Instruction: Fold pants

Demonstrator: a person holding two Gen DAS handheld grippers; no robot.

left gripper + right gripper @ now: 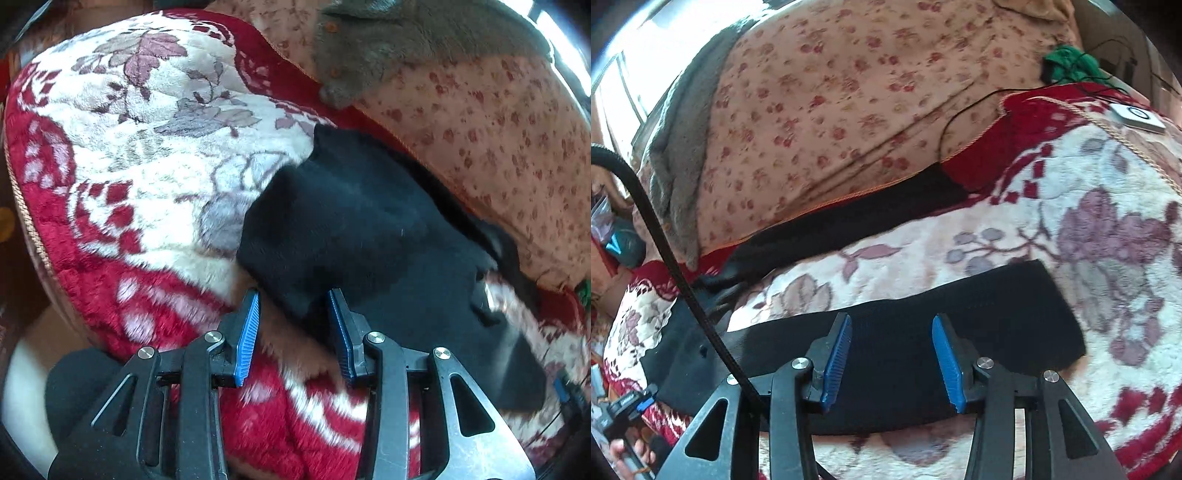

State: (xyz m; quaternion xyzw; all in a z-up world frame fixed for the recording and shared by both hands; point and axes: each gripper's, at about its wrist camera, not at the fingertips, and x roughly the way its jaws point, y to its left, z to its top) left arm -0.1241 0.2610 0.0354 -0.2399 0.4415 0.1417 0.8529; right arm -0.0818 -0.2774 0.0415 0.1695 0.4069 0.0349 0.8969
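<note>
Black pants (362, 236) lie spread on a red and cream floral blanket (122, 147), with two grippers above them.

The left gripper (293, 299) hovers over a leg end, jaws partly apart, empty. The right gripper (892, 325) hovers over the other leg, likewise parted, gripping nothing.

Pants (894, 343) matt black knit; blanket (147, 155) plush fleece; claw pads (837, 363) ribbed.

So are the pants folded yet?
Not yet. The pants lie spread on the blanket, one leg stretched far from the other. Both grippers, left and right, hover open over the cloth, gripping nothing. Bringing the legs together and folding remains.
</note>
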